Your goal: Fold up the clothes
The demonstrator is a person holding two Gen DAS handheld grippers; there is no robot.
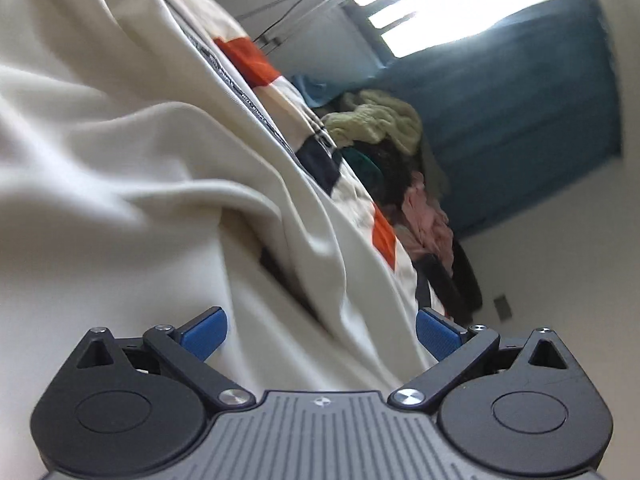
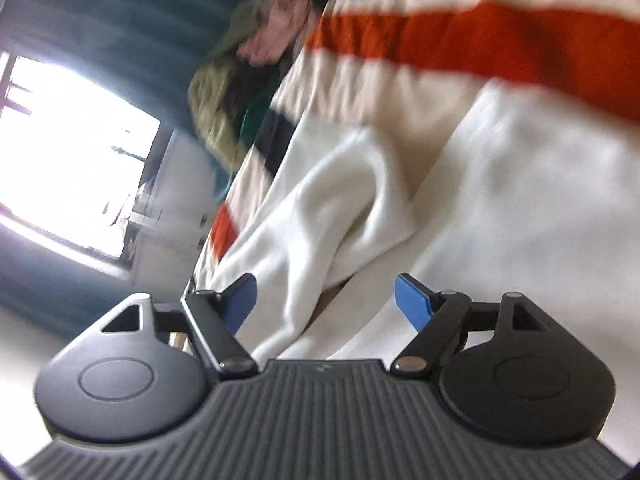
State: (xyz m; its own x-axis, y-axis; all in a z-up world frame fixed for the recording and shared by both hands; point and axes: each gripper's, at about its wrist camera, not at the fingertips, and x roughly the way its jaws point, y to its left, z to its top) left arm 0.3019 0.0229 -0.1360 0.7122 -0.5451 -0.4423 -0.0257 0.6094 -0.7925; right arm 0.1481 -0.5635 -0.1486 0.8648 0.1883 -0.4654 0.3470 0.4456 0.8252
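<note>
The left gripper (image 1: 322, 336) has its blue pads (image 1: 204, 338) spread wide, with rumpled cream cloth (image 1: 120, 160) between them. The cloth bears orange and navy blocks. Beyond lies a heap of clothes (image 1: 392, 160) against a teal curtain (image 1: 520, 120).

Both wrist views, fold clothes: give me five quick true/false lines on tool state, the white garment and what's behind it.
1. The left tool is open. True; its blue pads stand wide apart with white garment cloth between them.
2. The right tool is shut on a folded sleeve. False; it is open, its blue pads apart, with white cloth in the gap.
3. The striped cloth beside the white garment carries an orange stripe. True.
4. The pile of clothes behind is all white. False; it shows yellow-green, pink and dark pieces.
5. The window is dark. False; it is brightly lit, beside a teal curtain.
</note>
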